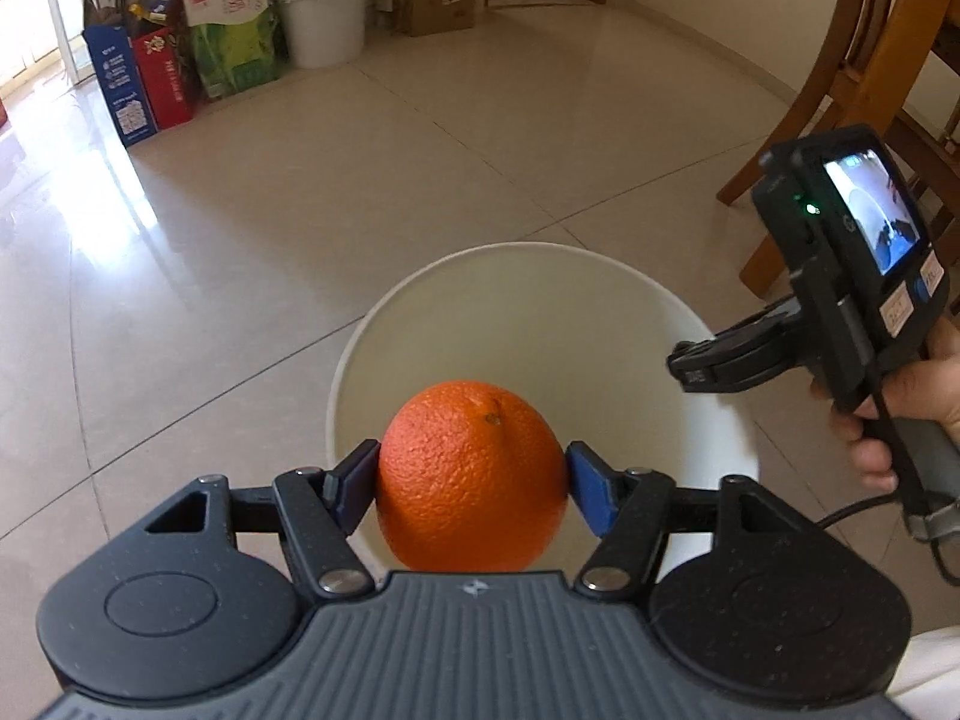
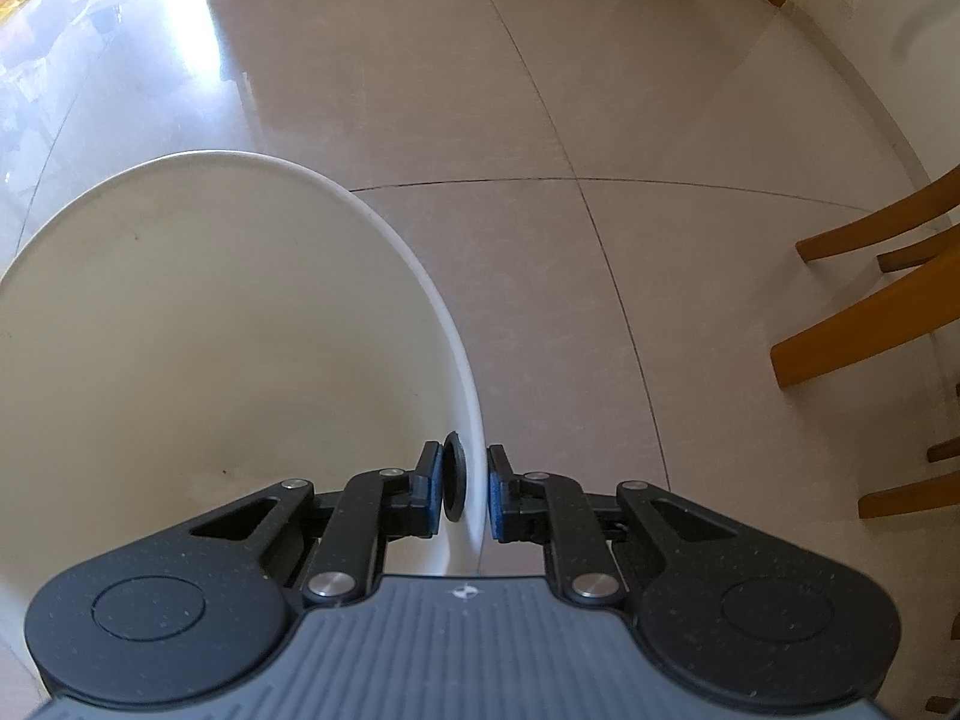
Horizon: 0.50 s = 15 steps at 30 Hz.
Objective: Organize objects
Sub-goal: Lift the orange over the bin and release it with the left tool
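My left gripper point(image 1: 473, 480) is shut on an orange point(image 1: 473, 474) and holds it over the open mouth of a white bucket point(image 1: 528, 300). My right gripper point(image 2: 462, 489) is shut on the bucket's right rim point(image 2: 477, 480), one finger inside the wall next to a black round handle knob point(image 2: 453, 483), the other outside. The bucket's pale inside point(image 2: 210, 330) fills the left of the right wrist view. The right gripper also shows in the left wrist view point(image 1: 690, 369) at the bucket's right edge, held by a hand.
Beige tiled floor point(image 1: 420, 150) lies all around. Wooden chair legs point(image 2: 870, 324) stand to the right. Bags, cartons and a white pail point(image 1: 324, 18) line the far wall at the left.
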Motion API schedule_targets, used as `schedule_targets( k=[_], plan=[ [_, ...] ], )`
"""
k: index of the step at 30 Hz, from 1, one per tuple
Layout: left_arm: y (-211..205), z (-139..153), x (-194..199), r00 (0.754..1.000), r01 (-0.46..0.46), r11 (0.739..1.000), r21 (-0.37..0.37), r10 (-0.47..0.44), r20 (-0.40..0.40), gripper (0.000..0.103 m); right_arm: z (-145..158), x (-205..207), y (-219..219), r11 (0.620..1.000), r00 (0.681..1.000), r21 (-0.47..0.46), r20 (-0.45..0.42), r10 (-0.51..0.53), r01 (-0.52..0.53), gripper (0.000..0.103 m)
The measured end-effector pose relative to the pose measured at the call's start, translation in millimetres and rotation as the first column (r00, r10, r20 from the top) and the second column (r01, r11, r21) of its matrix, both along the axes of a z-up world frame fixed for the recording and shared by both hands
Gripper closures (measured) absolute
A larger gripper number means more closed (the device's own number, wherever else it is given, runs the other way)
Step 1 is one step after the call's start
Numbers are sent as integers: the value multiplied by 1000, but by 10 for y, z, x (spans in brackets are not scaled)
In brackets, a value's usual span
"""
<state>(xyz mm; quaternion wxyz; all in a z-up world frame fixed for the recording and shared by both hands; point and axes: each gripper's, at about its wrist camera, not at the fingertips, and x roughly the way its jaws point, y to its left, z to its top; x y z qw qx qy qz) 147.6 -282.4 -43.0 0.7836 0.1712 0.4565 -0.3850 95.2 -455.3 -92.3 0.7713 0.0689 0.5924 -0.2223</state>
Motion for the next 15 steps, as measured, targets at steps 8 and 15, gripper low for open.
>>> schedule_targets(
  k=[8,15],
  plan=[
    [64,29,6,1000,-17,1000,-26,17,3,15,-31,-12,35,1000,1000,-17,-3,10,-10,86],
    [265,76,61,999,-53,998,-31,53,12,8,-33,-5,48,1000,1000,-18,-3,9,-9,86]
  ],
)
